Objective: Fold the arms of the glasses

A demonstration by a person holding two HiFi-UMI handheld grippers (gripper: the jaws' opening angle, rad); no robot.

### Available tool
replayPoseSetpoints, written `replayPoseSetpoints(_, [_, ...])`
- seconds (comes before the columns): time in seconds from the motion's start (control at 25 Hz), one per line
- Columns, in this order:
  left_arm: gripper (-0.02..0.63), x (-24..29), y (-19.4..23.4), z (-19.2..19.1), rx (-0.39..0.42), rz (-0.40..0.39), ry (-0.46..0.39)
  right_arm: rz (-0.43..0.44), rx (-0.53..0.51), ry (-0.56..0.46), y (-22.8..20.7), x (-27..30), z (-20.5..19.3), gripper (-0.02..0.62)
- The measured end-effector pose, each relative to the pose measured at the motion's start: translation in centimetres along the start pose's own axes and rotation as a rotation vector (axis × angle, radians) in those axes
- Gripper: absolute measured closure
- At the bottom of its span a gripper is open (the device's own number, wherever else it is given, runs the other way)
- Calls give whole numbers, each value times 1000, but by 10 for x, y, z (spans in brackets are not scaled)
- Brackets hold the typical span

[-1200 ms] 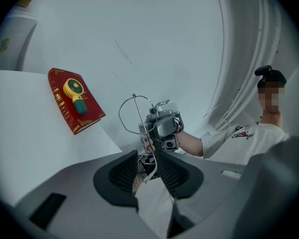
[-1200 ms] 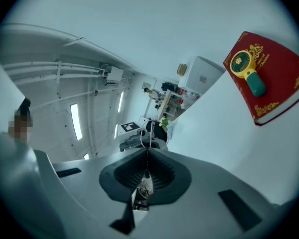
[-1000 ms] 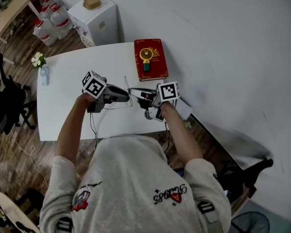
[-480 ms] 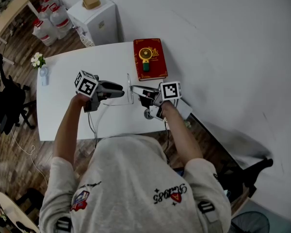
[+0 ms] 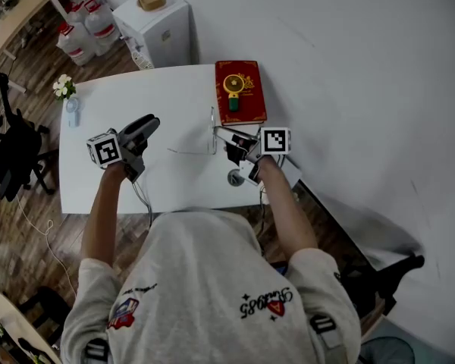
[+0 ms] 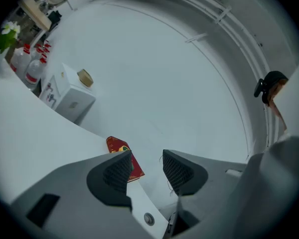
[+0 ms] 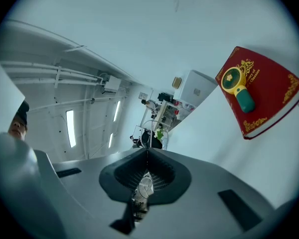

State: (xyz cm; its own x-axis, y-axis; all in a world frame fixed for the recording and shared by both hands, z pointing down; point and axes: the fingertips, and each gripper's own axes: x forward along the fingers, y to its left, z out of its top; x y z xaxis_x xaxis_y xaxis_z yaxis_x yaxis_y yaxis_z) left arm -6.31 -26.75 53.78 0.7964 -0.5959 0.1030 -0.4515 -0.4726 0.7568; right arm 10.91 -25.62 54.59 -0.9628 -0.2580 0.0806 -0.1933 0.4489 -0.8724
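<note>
Nearest: the person leans over the near edge of the white desk [image 5: 174, 192], a claw in each hand. A round grommet [image 5: 236, 177] sits in the desk just near of the right hand. Left claw [image 5: 147, 122]: well to the left of the work, jaws parting and already released, with nothing between the pads and only desk and wall beyond them. Right claw [image 5: 221, 133]: clenched, its pads pinching a clear bit of the glasses [image 5: 212, 120] and holding them at mid-desk, just above or on the surface; I cannot tell which. The front of the frame reads as a thin line running near to far at the claw tips. From its near end one arm [image 5: 188, 152] runs out leftward over the desk, at a right angle to the front. That looks unfolded to me. The far arm I cannot pick out: either flat against the front or too fine to see. My judgement: at best half done. The near arm is yet to be swung in against the frame, most likely by the free left claw while the right one steadies. Farther back: a red book [image 5: 252, 109] carrying a small yellow-and-green fan [image 5: 232, 88], just beyond the right claw. Farthest: a white cabinet [image 5: 163, 35] off the desk's far edge.
</note>
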Motion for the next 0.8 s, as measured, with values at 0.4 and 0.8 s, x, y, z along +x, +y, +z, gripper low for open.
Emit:
replayPoseSetpoints(0.4, [426, -26, -2, -27, -214, 34, -275, -49, 3, -99, -10, 4, 29, 588])
replayPoseSetpoints(0.8, [428, 9, -25, -68, -297, -30, -265, -22, -7, -140, -4, 7, 34, 588])
